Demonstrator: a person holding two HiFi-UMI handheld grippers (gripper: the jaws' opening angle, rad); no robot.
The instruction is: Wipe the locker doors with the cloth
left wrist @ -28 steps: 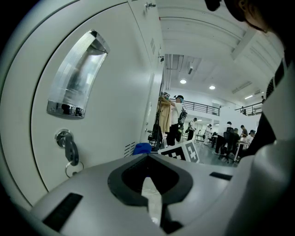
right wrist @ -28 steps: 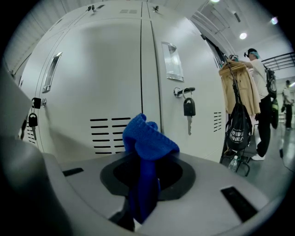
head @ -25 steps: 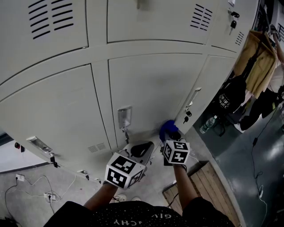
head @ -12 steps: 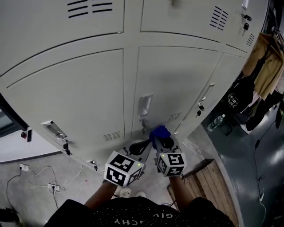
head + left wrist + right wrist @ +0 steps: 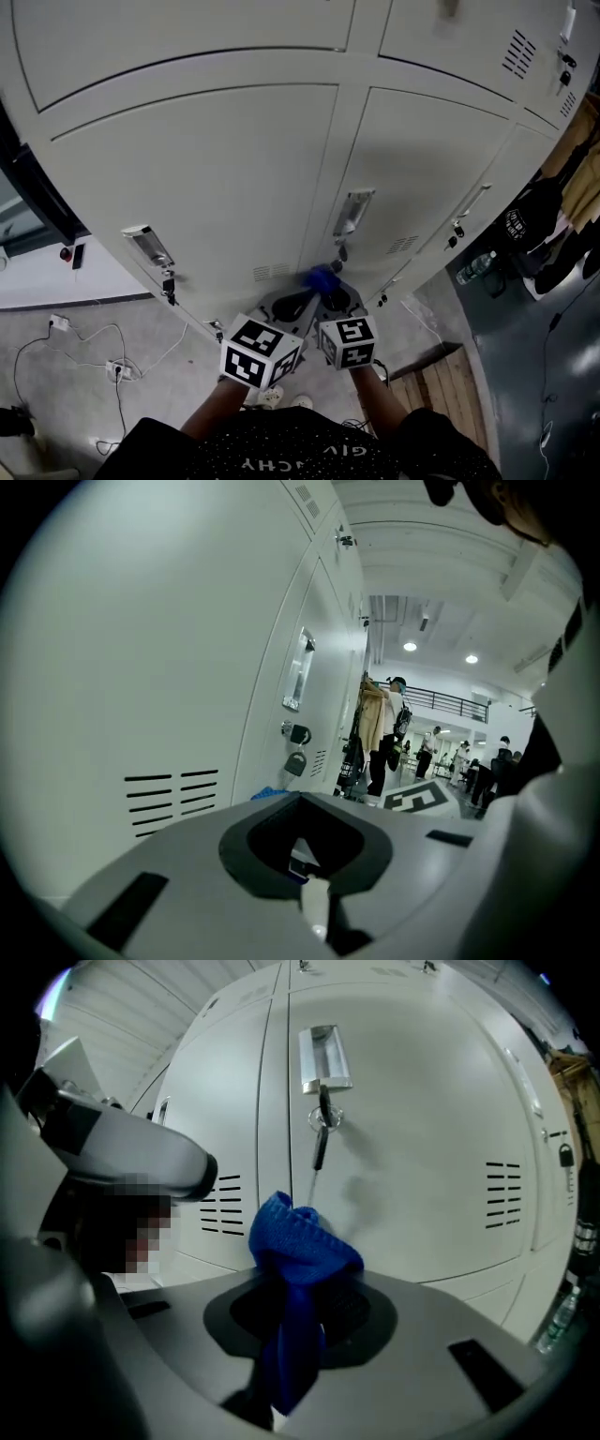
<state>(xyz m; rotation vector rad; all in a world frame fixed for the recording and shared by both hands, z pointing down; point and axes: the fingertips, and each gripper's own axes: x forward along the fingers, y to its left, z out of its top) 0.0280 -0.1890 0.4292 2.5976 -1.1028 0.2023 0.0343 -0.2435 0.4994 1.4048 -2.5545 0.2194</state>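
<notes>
Pale grey locker doors (image 5: pixel 216 159) fill the head view. My right gripper (image 5: pixel 300 1312) is shut on a blue cloth (image 5: pixel 302 1246), whose bunched end sticks out past the jaws. The blue cloth (image 5: pixel 322 277) sits low on the lockers, below and left of a door handle (image 5: pixel 352 212) with a hanging key (image 5: pixel 321 1134). I cannot tell whether it touches the door. My left gripper (image 5: pixel 302 850) is close beside the right gripper (image 5: pixel 334 298), jaws together with nothing between them, alongside a vented door (image 5: pixel 169 794).
A second handle (image 5: pixel 147 246) is on the left door, a third (image 5: pixel 472 201) on the right door. Cables (image 5: pixel 103 361) lie on the floor at left, a wooden board (image 5: pixel 427 384) at right. A bottle (image 5: pixel 473 266) and bags stand at the right; people are far off (image 5: pixel 389 733).
Both grippers and the cloth have moved left along the lockers, from right of the middle door's handle to below and left of it. The right gripper still holds the cloth.
</notes>
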